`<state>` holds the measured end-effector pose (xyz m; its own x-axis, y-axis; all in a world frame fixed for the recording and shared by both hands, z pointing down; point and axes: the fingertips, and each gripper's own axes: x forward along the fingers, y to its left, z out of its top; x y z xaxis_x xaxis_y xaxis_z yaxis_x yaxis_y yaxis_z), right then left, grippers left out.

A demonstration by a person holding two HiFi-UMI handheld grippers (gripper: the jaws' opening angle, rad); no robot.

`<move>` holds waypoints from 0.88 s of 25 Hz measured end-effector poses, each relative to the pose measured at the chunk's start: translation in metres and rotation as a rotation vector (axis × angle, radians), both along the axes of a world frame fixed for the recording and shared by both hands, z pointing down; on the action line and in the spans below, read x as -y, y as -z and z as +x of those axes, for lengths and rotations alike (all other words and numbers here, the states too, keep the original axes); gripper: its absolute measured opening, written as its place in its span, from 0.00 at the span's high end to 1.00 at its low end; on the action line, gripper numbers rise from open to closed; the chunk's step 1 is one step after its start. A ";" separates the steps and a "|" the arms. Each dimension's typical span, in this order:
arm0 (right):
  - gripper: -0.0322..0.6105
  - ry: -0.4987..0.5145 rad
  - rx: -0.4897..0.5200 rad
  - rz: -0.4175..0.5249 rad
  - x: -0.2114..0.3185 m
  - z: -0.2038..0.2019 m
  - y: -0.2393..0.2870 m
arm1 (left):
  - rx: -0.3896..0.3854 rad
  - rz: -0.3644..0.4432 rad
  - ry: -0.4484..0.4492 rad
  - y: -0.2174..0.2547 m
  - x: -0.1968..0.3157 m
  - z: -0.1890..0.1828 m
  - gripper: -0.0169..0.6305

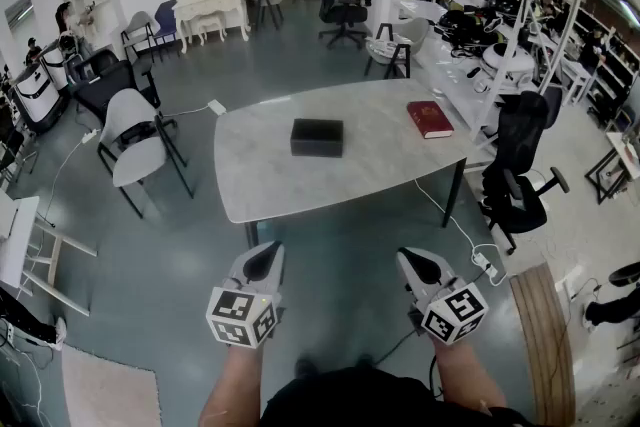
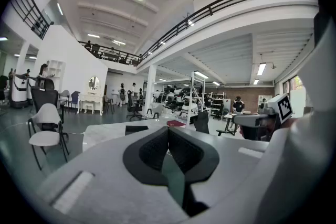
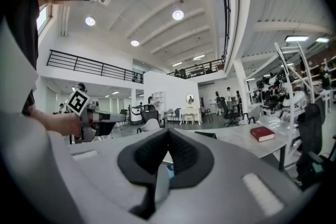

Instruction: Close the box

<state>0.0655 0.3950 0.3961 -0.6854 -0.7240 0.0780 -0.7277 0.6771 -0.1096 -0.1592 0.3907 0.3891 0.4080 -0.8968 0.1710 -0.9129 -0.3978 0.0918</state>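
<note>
Nothing is done yet: the left gripper and the right gripper, both closed and empty, hover well apart from the black box on the desk.

The dark box on the desk is too small to tell whether its lid is down. In the left gripper view, the left hand-held gripper hides most of it.
</note>
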 end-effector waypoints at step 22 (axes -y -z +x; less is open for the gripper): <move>0.95 0.012 -0.021 -0.080 -0.014 0.085 -0.035 | 0.042 -0.032 -0.013 -0.009 0.000 0.086 0.96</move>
<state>0.1503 0.4089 0.4309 -0.6912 -0.7069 0.1499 -0.7226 0.6752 -0.1482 -0.0729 0.3912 0.3981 0.4119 -0.8851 0.2166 -0.9108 -0.4075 0.0665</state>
